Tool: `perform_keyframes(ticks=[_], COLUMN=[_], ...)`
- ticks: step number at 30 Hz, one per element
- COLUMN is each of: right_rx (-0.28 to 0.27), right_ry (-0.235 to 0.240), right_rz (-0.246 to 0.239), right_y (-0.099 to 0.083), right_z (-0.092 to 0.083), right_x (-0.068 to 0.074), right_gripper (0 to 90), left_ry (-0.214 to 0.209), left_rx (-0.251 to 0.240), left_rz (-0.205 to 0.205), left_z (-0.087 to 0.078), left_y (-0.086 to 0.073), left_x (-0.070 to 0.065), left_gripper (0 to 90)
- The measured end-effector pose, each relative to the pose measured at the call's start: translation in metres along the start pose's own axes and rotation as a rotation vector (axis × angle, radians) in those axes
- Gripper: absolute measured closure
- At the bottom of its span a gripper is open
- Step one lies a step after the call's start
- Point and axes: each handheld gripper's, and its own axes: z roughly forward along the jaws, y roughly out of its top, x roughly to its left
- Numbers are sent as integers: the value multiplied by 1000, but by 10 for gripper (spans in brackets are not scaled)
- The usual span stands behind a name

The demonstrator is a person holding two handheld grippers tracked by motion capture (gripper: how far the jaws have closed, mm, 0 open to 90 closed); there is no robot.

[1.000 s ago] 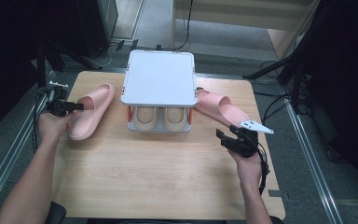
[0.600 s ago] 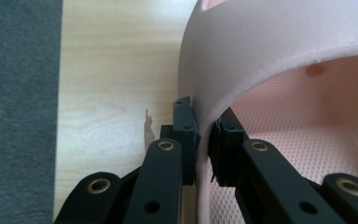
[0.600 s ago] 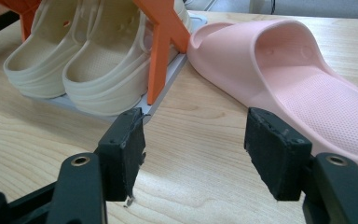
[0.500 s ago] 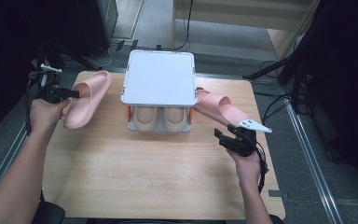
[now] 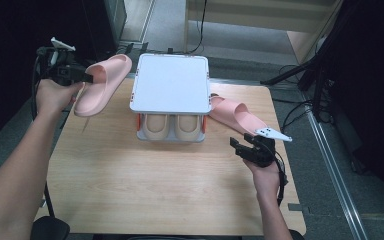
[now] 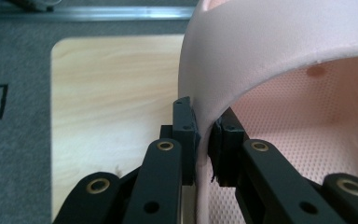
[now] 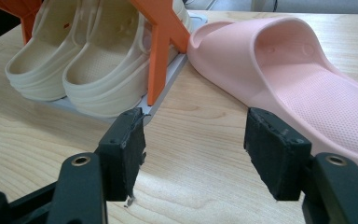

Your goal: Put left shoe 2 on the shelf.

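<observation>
My left gripper point(image 5: 87, 78) is shut on the strap of a pink slide sandal point(image 5: 102, 84) and holds it in the air above the table's left edge; its pads point(image 6: 187, 135) pinch the strap's rim point(image 6: 205, 121). A second pink sandal point(image 5: 237, 115) lies on the table to the right of a small shoe rack point(image 5: 170, 82). The rack has a white top and orange legs point(image 7: 161, 42). A pair of cream slippers point(image 5: 170, 127) sits on its lower shelf. My right gripper point(image 5: 244, 147) rests open near that sandal point(image 7: 298, 79), nothing between its jaws point(image 7: 193, 149).
The wooden table point(image 5: 155, 185) has bare room in front of the rack. Dark floor, cables and metal rails surround it, with black stands at the far right. The person's forearms come in from the bottom.
The left hand has lifted the pink sandal off the table, up and toward the far left. The right hand has stayed put.
</observation>
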Motion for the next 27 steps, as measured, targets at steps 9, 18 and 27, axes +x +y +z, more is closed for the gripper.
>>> perform_keyframes(ticks=[9,18,27], right_rx=[-4,5,14], right_ry=[-5,2,3], right_rz=[-4,-15,-21], right_y=[0,-1,-1], right_z=[-1,0,1], right_x=[1,4,6], right_gripper=[388,387,388], left_ry=[-18,-34,-38], left_rx=[-5,11,33], left_rz=[57,112,141], left_z=[1,14,30], left_y=[34,51,57], left_x=[-43,-83,-108], left_gripper=[822,820,816])
